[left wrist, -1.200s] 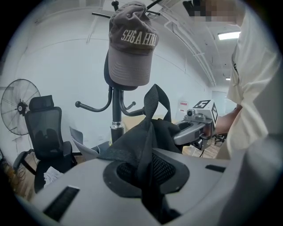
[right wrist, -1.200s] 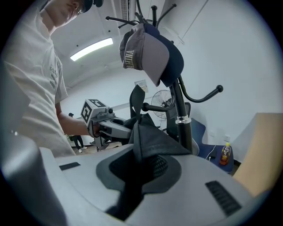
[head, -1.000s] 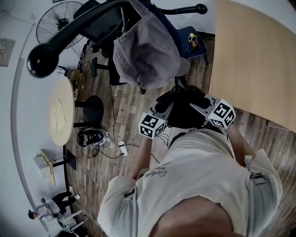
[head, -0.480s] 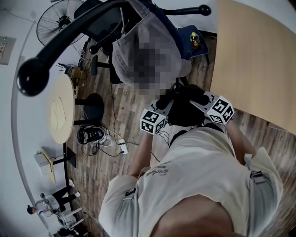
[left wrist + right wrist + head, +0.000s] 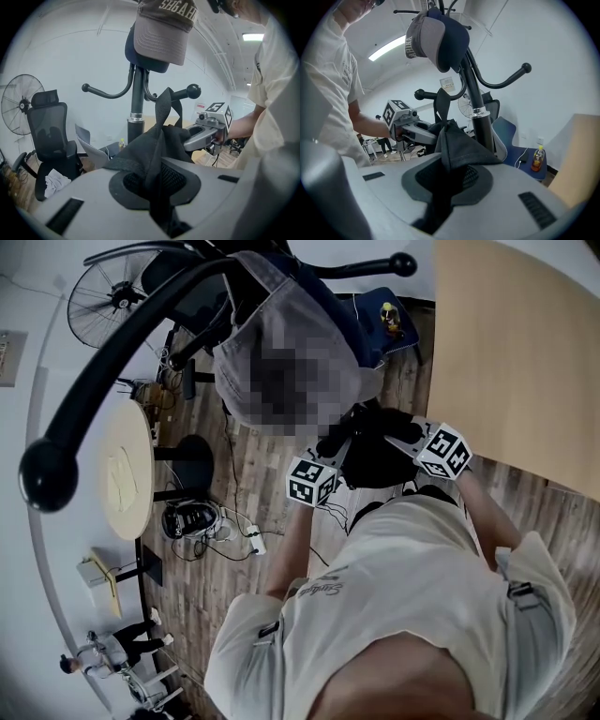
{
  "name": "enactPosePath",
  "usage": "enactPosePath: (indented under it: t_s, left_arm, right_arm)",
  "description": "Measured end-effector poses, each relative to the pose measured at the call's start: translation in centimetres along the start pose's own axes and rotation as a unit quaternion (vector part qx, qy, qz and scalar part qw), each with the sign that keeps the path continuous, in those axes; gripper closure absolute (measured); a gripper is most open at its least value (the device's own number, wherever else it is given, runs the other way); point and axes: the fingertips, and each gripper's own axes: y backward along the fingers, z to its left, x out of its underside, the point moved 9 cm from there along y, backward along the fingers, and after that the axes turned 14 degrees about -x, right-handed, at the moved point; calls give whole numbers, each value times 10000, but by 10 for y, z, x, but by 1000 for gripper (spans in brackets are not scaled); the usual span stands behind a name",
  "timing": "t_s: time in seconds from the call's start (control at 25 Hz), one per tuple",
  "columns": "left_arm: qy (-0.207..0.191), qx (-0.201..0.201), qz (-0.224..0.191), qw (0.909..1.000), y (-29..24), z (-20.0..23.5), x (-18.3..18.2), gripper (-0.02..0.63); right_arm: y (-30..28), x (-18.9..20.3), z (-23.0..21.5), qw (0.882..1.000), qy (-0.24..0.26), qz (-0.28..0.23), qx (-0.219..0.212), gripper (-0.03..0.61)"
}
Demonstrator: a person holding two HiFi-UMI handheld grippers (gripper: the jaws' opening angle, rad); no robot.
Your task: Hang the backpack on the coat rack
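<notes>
A black backpack (image 5: pixel 375 460) hangs between my two grippers, just in front of the black coat rack (image 5: pixel 141 343). My left gripper (image 5: pixel 323 465) is shut on a fold of its fabric (image 5: pixel 157 161). My right gripper (image 5: pixel 412 442) is shut on another fold (image 5: pixel 452 154). The backpack's strap loop (image 5: pixel 164 105) stands up close to the rack's pole (image 5: pixel 136 101) and a knobbed hook (image 5: pixel 193 90). A grey cap (image 5: pixel 164 33) sits on top of the rack. Each gripper shows in the other's view: the right gripper (image 5: pixel 210 129) and the left gripper (image 5: pixel 410 126).
A curved rack arm with a ball end (image 5: pixel 45 474) reaches towards me at the left. Beyond stand a fan (image 5: pixel 111 292), an office chair (image 5: pixel 47 136) and a round table (image 5: pixel 127 479). A wooden tabletop (image 5: pixel 516 362) is at the right, with a blue chair (image 5: pixel 506 136) and a bottle (image 5: pixel 537 159) near it.
Both grippers have shifted a little with the backpack, still clamped on it. The view has swung, so the rack's near arm now reaches further down the left.
</notes>
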Motion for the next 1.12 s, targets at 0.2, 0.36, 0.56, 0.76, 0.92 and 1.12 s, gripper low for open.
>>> enactPosePath:
  t_s: [0.2,0.36,0.56,0.76,0.92,1.12]
  left_arm:
    - [0,55,118,9999,-9,1,3,561]
    - [10,95,144,9999,-14,6,3,560]
    - [-15,190,179,9997,-21,10,0,558]
    - [-94,288,241,9993,-25,14,1,552]
    - [-261,354,332,9985,-27,17,2,537]
    - [-558,201,578,9966,-17,15,2,501]
  right_arm:
    - [-1,7,-7,9997,-126,61,180,537]
    - [-2,6,-11,9996,-159,81,230,537]
    - [-4,6,-16,9990,-240,64,381,531]
    - [-8,9,-17,9980,-266,29,567,522]
    - [-10,9,-15,9961,-324,176,804,486]
    - [-2,8,-1,9887,-490,399,1359,428]
